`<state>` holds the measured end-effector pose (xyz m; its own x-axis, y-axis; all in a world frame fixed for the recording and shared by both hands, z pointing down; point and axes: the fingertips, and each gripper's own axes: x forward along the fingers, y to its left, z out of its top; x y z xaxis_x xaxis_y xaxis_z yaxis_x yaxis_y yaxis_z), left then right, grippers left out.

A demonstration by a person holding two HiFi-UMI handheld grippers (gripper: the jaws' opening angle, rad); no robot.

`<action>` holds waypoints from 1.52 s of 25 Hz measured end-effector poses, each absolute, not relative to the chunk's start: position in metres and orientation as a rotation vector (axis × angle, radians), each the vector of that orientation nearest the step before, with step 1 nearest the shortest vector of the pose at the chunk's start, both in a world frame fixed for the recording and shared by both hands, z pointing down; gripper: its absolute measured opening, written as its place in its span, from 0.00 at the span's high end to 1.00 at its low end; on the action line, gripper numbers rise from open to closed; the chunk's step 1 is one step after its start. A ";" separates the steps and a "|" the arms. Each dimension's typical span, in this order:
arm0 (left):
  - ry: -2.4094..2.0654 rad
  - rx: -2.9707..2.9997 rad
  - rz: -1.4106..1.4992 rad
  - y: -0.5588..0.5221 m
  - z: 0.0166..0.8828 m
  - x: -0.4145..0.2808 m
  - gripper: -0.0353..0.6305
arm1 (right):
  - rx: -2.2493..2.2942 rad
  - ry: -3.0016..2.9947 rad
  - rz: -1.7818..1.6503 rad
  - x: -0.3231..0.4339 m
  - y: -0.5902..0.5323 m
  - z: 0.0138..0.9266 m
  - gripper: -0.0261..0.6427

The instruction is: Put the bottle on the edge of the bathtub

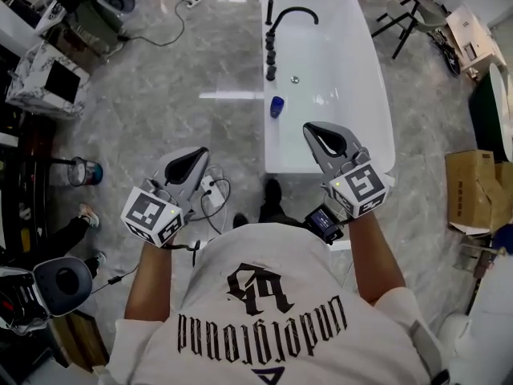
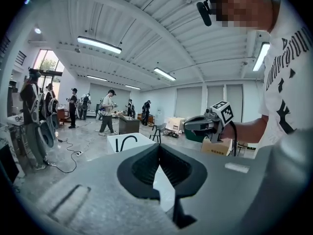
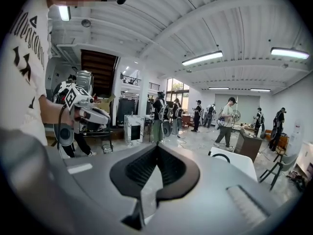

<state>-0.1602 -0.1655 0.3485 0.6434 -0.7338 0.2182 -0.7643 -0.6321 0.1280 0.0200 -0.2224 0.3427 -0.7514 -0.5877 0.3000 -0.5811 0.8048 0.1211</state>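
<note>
A small blue bottle (image 1: 276, 107) stands at the left rim of the white bathtub (image 1: 377, 95), in line with the black faucet (image 1: 282, 22) and its knobs. Both grippers are held in the air in front of the person, short of the tub's near end. My left gripper (image 1: 195, 157) is over the floor to the left of the tub, shut and empty. My right gripper (image 1: 314, 131) hangs over the tub's near end, also shut with nothing in it. The bathtub (image 2: 129, 141) shows small beyond the left gripper (image 2: 157, 147). The right gripper (image 3: 156, 147) sees the tub's (image 3: 234, 163) corner.
A power strip with cables (image 1: 210, 189) lies on the grey floor below the left gripper. A cardboard box (image 1: 473, 191) sits at the right, a black frame (image 1: 405, 18) beyond the tub, and equipment (image 1: 48, 83) at the left. Several people stand far off in the hall.
</note>
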 end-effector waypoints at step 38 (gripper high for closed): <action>-1.197 2.632 0.209 0.059 0.368 0.010 0.94 | 0.807 -2.699 -0.049 0.169 0.029 0.354 0.96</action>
<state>0.0103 0.0592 0.3679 0.6536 -0.7216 0.2281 -0.7562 -0.6347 0.1589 0.1692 0.0294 0.3539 -0.7880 -0.5402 0.2954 -0.5291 0.8395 0.1238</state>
